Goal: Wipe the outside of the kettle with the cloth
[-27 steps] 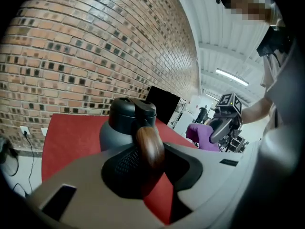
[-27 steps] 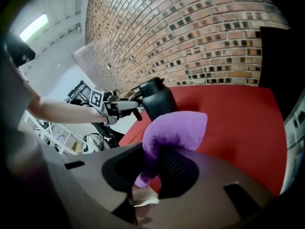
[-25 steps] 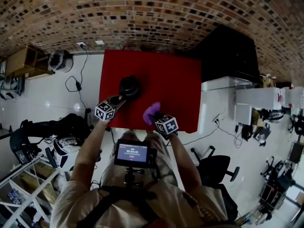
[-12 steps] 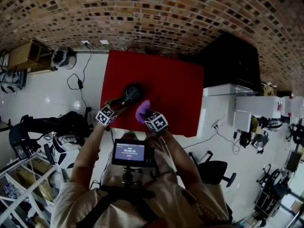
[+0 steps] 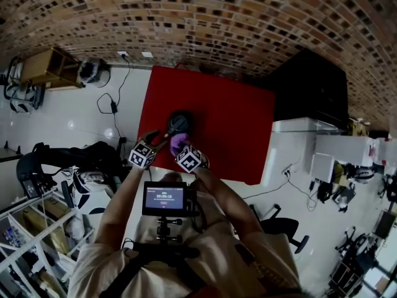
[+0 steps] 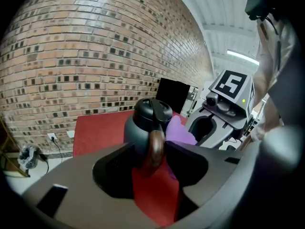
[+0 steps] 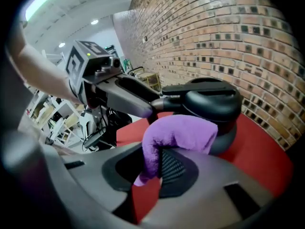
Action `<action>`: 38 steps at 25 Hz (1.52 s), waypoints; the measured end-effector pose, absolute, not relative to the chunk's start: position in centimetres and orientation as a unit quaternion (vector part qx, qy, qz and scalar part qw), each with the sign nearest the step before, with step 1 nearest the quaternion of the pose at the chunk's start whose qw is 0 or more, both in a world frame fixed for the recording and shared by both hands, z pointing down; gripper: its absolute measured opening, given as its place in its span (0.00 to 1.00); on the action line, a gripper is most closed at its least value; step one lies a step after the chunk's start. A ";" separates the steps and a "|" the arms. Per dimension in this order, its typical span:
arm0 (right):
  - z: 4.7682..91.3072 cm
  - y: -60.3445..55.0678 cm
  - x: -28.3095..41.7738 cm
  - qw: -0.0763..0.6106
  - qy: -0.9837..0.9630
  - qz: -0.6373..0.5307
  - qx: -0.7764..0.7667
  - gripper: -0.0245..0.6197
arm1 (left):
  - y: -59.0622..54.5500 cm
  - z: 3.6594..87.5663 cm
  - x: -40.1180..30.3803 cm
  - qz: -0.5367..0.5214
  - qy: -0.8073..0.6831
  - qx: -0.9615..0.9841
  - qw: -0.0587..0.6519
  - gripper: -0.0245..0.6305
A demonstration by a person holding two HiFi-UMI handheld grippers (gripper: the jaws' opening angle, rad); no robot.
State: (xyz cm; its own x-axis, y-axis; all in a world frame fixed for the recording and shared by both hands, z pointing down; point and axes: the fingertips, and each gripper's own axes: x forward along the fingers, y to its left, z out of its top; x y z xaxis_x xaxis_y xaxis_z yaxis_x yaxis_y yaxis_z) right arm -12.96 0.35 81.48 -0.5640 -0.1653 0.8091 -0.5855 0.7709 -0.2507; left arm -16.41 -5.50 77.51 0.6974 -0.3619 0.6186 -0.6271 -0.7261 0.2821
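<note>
A: Surface first?
B: One red table (image 5: 236, 126). Its far edge is by a brick wall (image 5: 205, 17), and it stands on a pale glossy floor (image 5: 74, 120).

A: Room?
B: Looks like a workshop or office. A black cabinet (image 5: 307, 82) stands just right of the table and a wooden shelf unit (image 5: 43, 67) is far left. Cables (image 5: 108, 101) trail on the floor near the wall.

A: Counts?
B: One kettle (image 5: 180, 121), black with its lid on, upright on the table's near left part. One cloth (image 7: 183, 132), purple. Two grippers, one marker cube each. One person, with both forearms showing and a small screen (image 5: 164, 198) at the chest.

A: Left gripper (image 6: 148, 151)?
B: Its jaws are spread wide and have just been closing a little. The kettle's brown handle (image 6: 156, 147) stands between them with a gap on one side, so it isn't pinched.

A: Right gripper (image 7: 153, 171)?
B: Its jaws are clamped on the cloth. The loose end folds over one jaw and lies against the kettle's side, just under the lid.

A: How do the two sit?
B: Close together at the kettle, left at the handle and right beside it.
</note>
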 end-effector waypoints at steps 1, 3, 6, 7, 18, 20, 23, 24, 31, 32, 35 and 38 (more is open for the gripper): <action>81.8 -0.1 -13.4 0.410 -0.848 0.256 0.219 0.18 | -5.5 77.4 -16.2 0.277 -0.275 0.889 0.240 0.34; 82.2 -0.5 -13.9 0.405 -0.848 0.270 0.210 0.18 | -5.4 77.2 -15.9 0.285 -0.266 0.891 0.234 0.29; 82.7 -0.4 -13.4 0.399 -0.846 0.296 0.194 0.18 | -5.1 77.5 -15.9 0.290 -0.255 0.895 0.223 0.24; 82.9 -0.3 -12.7 0.400 -0.845 0.301 0.191 0.18 | -5.0 77.6 -15.8 0.291 -0.252 0.897 0.219 0.22; 86.1 -2.9 -3.8 0.474 -0.801 0.313 0.188 0.18 | -4.9 77.7 -14.9 0.318 -0.244 0.893 0.206 0.19; 86.6 -2.2 -2.6 0.510 -0.769 0.346 0.168 0.18 | -4.9 77.8 -15.0 0.321 -0.243 0.892 0.205 0.19; 86.9 -4.1 -1.0 0.531 -0.751 0.348 0.184 0.18 | -5.1 77.8 -15.4 0.325 -0.247 0.889 0.207 0.19; 86.8 -6.2 -0.5 0.523 -0.758 0.327 0.212 0.18 | -5.1 77.8 -15.5 0.325 -0.248 0.888 0.210 0.19; 84.9 -12.1 -1.5 0.406 -0.797 0.340 0.290 0.18 | -4.7 79.0 -16.9 0.349 -0.247 0.880 0.208 0.19; 85.1 -11.8 -1.2 0.407 -0.793 0.343 0.294 0.18 | -4.8 79.1 -16.8 0.352 -0.247 0.878 0.208 0.19; 86.0 -9.3 1.0 0.405 -0.767 0.376 0.325 0.18 | -4.9 79.1 -16.3 0.367 -0.240 0.875 0.205 0.20; 85.5 -4.9 0.9 0.381 -0.769 0.401 0.321 0.18 | -5.2 78.2 -15.7 0.363 -0.234 0.879 0.204 0.20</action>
